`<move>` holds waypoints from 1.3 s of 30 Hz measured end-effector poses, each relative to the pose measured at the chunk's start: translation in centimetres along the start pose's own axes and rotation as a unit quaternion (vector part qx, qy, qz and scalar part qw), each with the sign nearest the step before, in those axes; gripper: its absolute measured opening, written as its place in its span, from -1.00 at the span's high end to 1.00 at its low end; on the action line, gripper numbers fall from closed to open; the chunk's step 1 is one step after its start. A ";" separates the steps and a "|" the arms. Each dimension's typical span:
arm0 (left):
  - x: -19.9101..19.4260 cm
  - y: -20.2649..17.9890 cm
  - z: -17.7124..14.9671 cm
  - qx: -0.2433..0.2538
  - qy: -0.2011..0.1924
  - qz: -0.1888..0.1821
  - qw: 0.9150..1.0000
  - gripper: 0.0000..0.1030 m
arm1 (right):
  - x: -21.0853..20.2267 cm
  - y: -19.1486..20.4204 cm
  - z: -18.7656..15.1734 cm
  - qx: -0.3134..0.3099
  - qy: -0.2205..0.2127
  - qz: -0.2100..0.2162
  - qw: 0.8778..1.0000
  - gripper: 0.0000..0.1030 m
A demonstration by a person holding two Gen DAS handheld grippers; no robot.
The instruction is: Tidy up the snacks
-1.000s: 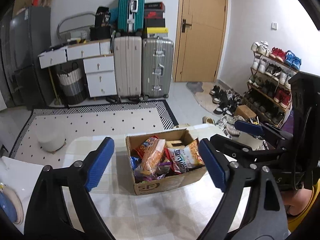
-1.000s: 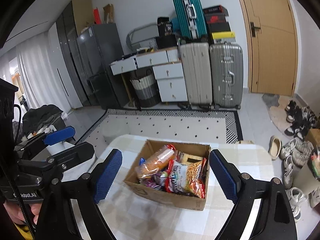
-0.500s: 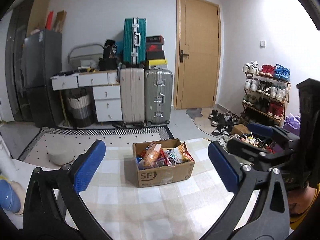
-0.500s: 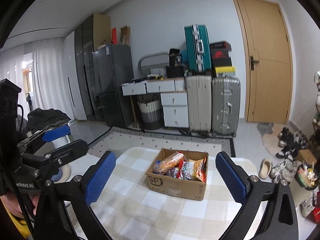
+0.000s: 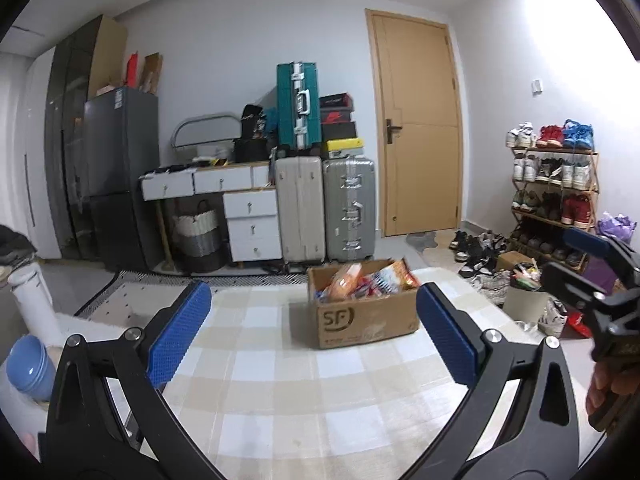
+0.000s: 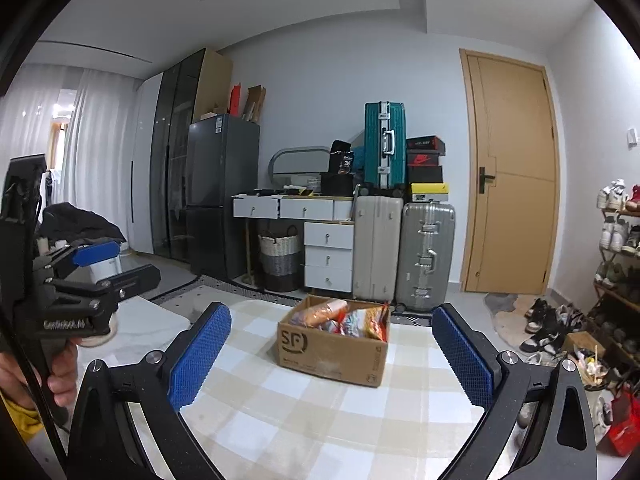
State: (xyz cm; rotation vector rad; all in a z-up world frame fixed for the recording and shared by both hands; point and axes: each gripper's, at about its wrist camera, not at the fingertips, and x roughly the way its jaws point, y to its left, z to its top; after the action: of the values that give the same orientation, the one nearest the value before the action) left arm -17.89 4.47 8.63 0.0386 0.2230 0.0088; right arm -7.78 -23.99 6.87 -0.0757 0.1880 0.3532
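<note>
A brown cardboard box (image 5: 362, 316) marked SF stands on the checked tablecloth (image 5: 280, 392), filled with several snack packets (image 5: 366, 278). It also shows in the right wrist view (image 6: 334, 346) with its snack packets (image 6: 346, 318). My left gripper (image 5: 312, 332) is open and empty, held back from the box above the table. My right gripper (image 6: 330, 354) is open and empty, also back from the box. The right gripper shows at the right edge of the left wrist view (image 5: 592, 276); the left gripper shows at the left of the right wrist view (image 6: 92, 280).
Behind the table are suitcases (image 5: 326, 208), white drawers (image 5: 250, 220), a dark fridge (image 5: 116, 176), a door (image 5: 420, 132) and a shoe rack (image 5: 556, 192). A blue bowl (image 5: 28, 364) sits at the left on a white surface.
Both grippers have pulled back and up from the box, which now looks smaller and farther. Both stay open and empty.
</note>
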 end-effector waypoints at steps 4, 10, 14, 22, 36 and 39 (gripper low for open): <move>1.3 1.0 -2.5 -0.018 0.016 0.001 1.000 -0.99 | 0.3 -0.3 -2.6 0.013 0.001 -0.003 1.000 -0.99; 4.0 2.1 -4.9 -0.037 0.027 0.011 0.999 -0.99 | 1.5 -2.2 -5.0 0.046 0.005 -0.010 0.999 -0.99; 7.4 2.3 -6.3 -0.039 0.038 0.015 0.998 -0.99 | 2.6 -3.6 -6.6 0.063 0.010 -0.015 0.998 -0.99; 13.9 1.7 -12.6 -0.044 0.062 0.027 0.997 -0.99 | 5.5 -4.9 -11.5 0.081 0.038 -0.037 0.995 -0.99; 17.7 1.1 -18.0 -0.027 0.037 0.028 0.999 -0.99 | 6.6 -2.9 -14.9 0.036 0.045 -0.049 0.997 -0.99; 18.3 1.3 -18.1 -0.034 0.044 0.032 0.998 -0.99 | 6.8 -2.8 -14.9 0.034 0.046 -0.037 0.998 -0.99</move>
State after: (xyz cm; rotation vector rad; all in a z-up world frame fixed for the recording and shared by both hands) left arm -4.05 6.65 -13.02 -0.0222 0.3095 0.0819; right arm -3.07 -25.92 -8.94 -0.0310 0.2880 0.2700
